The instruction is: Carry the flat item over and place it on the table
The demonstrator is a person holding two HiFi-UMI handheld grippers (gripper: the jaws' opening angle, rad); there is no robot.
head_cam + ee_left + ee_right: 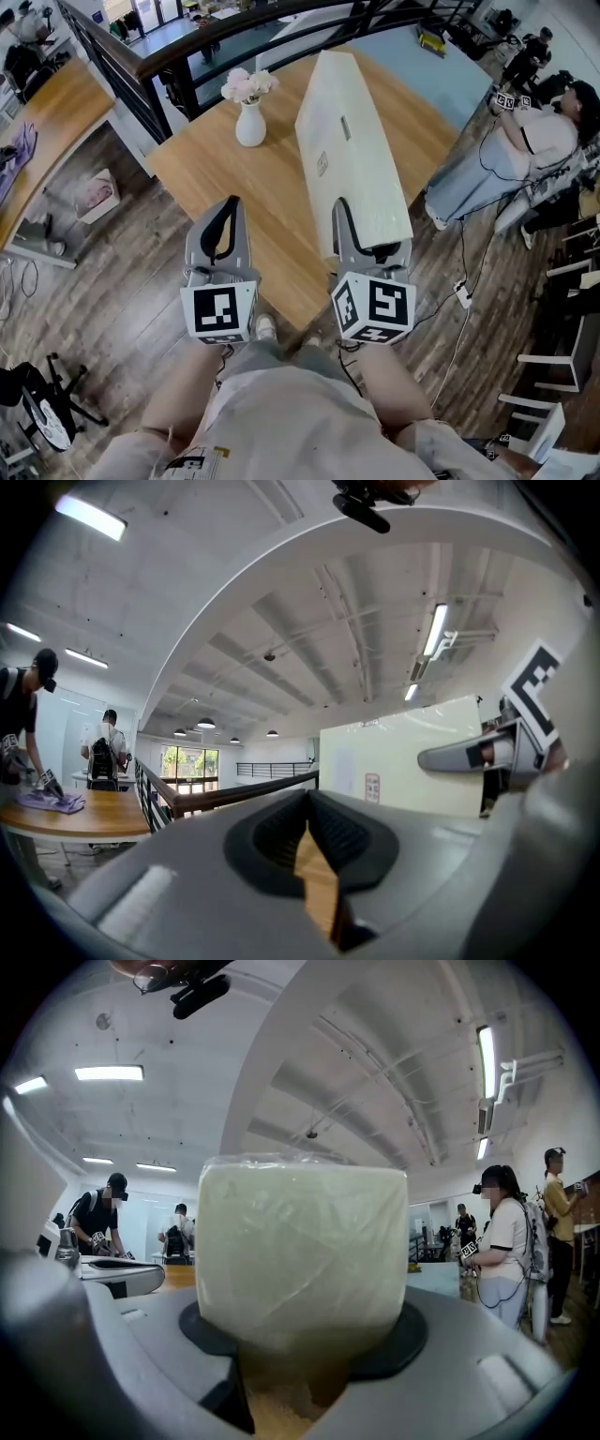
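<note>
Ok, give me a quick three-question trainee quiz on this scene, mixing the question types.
1. True or false: the left gripper holds the wrapped white panel.
2. What stands on the wooden table beside the panel? A) a white vase of pink flowers B) a mug C) a laptop
3. Fill in: the right gripper is shut on the panel's ___ end (near or far from the person).
Key: 1 false; 2 A; 3 near.

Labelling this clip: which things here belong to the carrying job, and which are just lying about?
Job: long white plastic-wrapped flat board; right gripper gripping it; light wooden table.
Lying about: white vase of pink flowers; white power strip on floor.
</note>
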